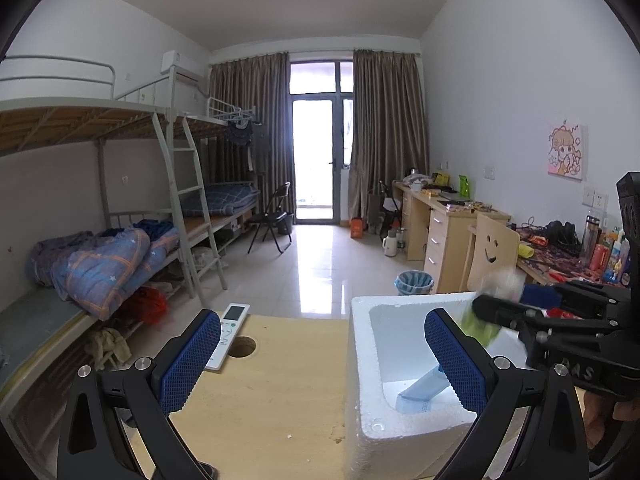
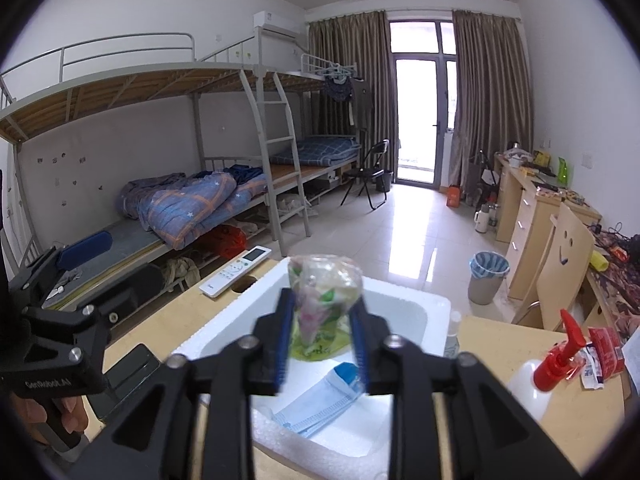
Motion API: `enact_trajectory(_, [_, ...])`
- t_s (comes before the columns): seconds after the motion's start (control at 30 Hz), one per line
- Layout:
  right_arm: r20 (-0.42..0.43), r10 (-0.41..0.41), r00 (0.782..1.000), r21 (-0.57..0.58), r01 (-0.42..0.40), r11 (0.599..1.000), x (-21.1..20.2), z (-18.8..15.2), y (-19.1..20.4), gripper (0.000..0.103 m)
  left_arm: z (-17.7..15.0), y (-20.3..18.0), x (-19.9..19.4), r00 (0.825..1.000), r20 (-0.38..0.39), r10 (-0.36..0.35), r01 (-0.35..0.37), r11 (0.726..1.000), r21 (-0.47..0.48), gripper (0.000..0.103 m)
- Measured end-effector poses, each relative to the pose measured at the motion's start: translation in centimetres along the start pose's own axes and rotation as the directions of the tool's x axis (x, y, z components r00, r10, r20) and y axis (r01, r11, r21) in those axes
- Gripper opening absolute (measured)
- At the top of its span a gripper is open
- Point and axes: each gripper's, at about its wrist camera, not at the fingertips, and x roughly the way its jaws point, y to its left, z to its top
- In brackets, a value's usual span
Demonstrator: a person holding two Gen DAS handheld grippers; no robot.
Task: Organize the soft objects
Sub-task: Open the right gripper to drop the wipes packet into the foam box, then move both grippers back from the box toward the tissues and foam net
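A white foam box [image 2: 404, 300] stands on the wooden table [image 1: 276, 364]; it also shows in the left wrist view [image 1: 362, 360]. Blue face masks [image 2: 320, 404] lie inside it, also seen in the left wrist view [image 1: 420, 392]. My right gripper [image 2: 320, 340] is shut on a soft clear packet with green and pink print [image 2: 324, 296] and holds it above the box. In the left wrist view the right gripper [image 1: 492, 312] reaches in from the right with the blurred packet [image 1: 480, 326]. My left gripper [image 1: 320, 360] is open and empty at the box's left wall.
A white remote [image 2: 236, 276] lies by a hole [image 1: 241, 346] in the table at the far left. A black phone [image 2: 128, 372] lies left of the box. A red-capped spray bottle [image 2: 544, 372] and red packets [image 2: 604, 352] sit right of it.
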Motion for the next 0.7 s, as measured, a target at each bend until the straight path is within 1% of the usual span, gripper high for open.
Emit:
enact_trajectory(0.03, [0.000, -0.008, 1.000, -0.006, 0.008, 1.000, 0.0, 0.0, 0.1, 0.062, 0.0, 0.0, 0.0, 1.000, -0.002, -0.003, 0.003, 1.000, -0.001, 0.102])
enact_trajectory(0.07, [0.006, -0.015, 1.000, -0.005, 0.015, 1.000, -0.1, 0.0, 0.0, 0.069, 0.0, 0.0, 0.0, 1.000, -0.002, -0.003, 0.003, 1.000, 0.000, 0.102])
enact_trajectory(0.17, [0.019, -0.028, 0.999, -0.006, 0.028, 1.000, -0.2, -0.1, -0.1, 0.070, 0.0, 0.1, 0.0, 1.000, -0.006, -0.004, 0.004, 1.000, 0.009, 0.102])
enact_trajectory(0.53, [0.014, -0.012, 1.000, 0.011, 0.011, 1.000, -0.5, -0.2, -0.1, 0.070, 0.3, 0.2, -0.2, 1.000, -0.005, -0.002, 0.002, 1.000, -0.001, 0.102])
enact_trajectory(0.7, [0.024, -0.015, 1.000, 0.018, 0.015, 1.000, -1.5, -0.4, -0.2, 0.070, 0.4, -0.2, -0.9, 1.000, -0.001, -0.011, 0.011, 1.000, 0.003, 0.102])
